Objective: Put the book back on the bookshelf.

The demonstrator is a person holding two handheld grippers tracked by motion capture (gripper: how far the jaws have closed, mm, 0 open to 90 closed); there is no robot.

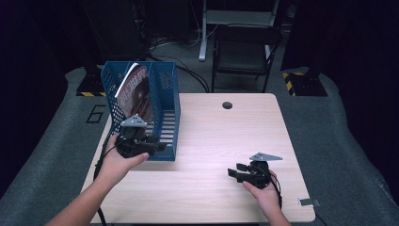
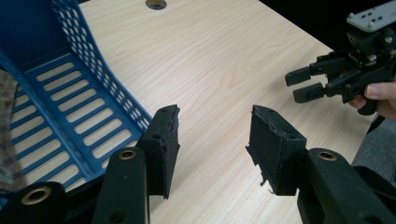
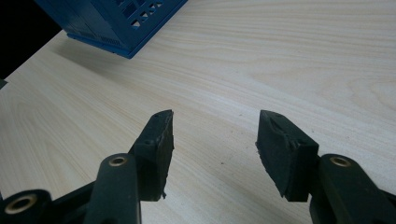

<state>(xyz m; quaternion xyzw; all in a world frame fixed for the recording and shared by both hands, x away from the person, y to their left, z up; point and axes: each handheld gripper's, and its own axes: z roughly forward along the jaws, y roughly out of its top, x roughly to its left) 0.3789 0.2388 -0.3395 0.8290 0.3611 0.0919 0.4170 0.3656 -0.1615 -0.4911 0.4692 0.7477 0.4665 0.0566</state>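
We find the left tool (image 1: 157, 147) apart, empty, at the blue rack's (image 1: 169, 117) open front; a magazine (image 1: 136, 92) stands inside. The right tool (image 1: 235, 170) is apart over the counter (image 1: 221, 136).

- A black folding chair (image 1: 244, 52) stands behind the table.
- The wooden table (image 1: 226, 141) has a round cable hole (image 1: 227, 105) near its far edge.
- Grey carpet (image 1: 348, 141) covers the floor.
- Yellow-black hazard tape (image 1: 287, 82) marks a stand's base.

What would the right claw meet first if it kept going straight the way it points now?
Probably the blue file rack: the right claw, open and empty, points across bare table toward its base corner. Depth is unclear; it might slide just past it.
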